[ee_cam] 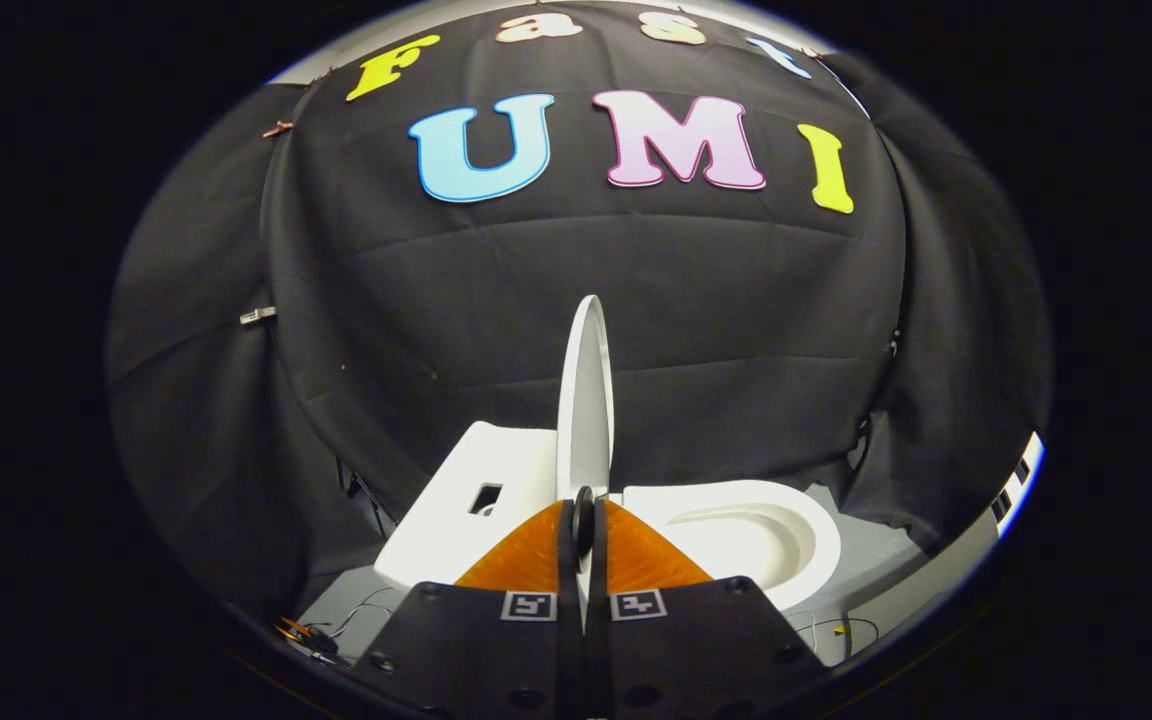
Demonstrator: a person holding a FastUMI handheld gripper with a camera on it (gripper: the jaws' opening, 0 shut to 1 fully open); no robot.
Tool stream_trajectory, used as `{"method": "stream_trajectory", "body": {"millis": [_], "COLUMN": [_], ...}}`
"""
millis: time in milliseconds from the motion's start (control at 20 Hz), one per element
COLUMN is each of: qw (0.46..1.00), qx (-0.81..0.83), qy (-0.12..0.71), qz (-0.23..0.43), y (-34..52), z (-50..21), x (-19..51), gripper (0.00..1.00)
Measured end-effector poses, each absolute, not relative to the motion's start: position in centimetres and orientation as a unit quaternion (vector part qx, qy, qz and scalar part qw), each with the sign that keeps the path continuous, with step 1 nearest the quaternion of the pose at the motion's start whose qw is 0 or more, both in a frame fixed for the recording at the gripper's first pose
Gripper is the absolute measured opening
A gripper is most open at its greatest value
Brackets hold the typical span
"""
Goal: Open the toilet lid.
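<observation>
The gripper [584,530] has its two fingers drawn nearly together, pinching the near edge of the toilet lid [586,390], which runs up from between them, seen edge-on and raised about upright. To the right of the lid lies the open bowl [736,535] with its pale rim; to the left sits the white tank block [476,490] with a small dark opening. Behind all of it hangs the black cloth wall [586,280]. The lid looks close to fully open, but it may not be resting against anything yet. If the fingers let go early or slip on the thin smooth edge, it could drop back onto the bowl.
</observation>
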State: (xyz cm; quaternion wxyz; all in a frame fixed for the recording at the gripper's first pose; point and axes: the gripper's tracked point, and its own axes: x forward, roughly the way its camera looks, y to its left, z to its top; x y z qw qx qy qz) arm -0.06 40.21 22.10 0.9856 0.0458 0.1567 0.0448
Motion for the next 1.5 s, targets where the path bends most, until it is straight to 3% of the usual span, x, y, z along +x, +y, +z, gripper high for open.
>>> {"method": "stream_trajectory", "body": {"millis": [600,1200,1350,1400,1500], "qw": [0.991,0.99,0.988,0.988,0.987], "qx": [-0.008,-0.022,-0.022,-0.021,-0.023], "qy": [0.135,0.135,0.145,0.147,0.152], "qz": [0.009,0.028,0.038,0.044,0.054], "y": [46.0,48.3,48.5,48.7,48.8], "z": [21.5,21.1,20.8,20.7,20.7], "x": [0.2,-0.2,-0.1,-0.3,0.1], "gripper": [0.06,0.22,0.53,0.54,0.84]}}
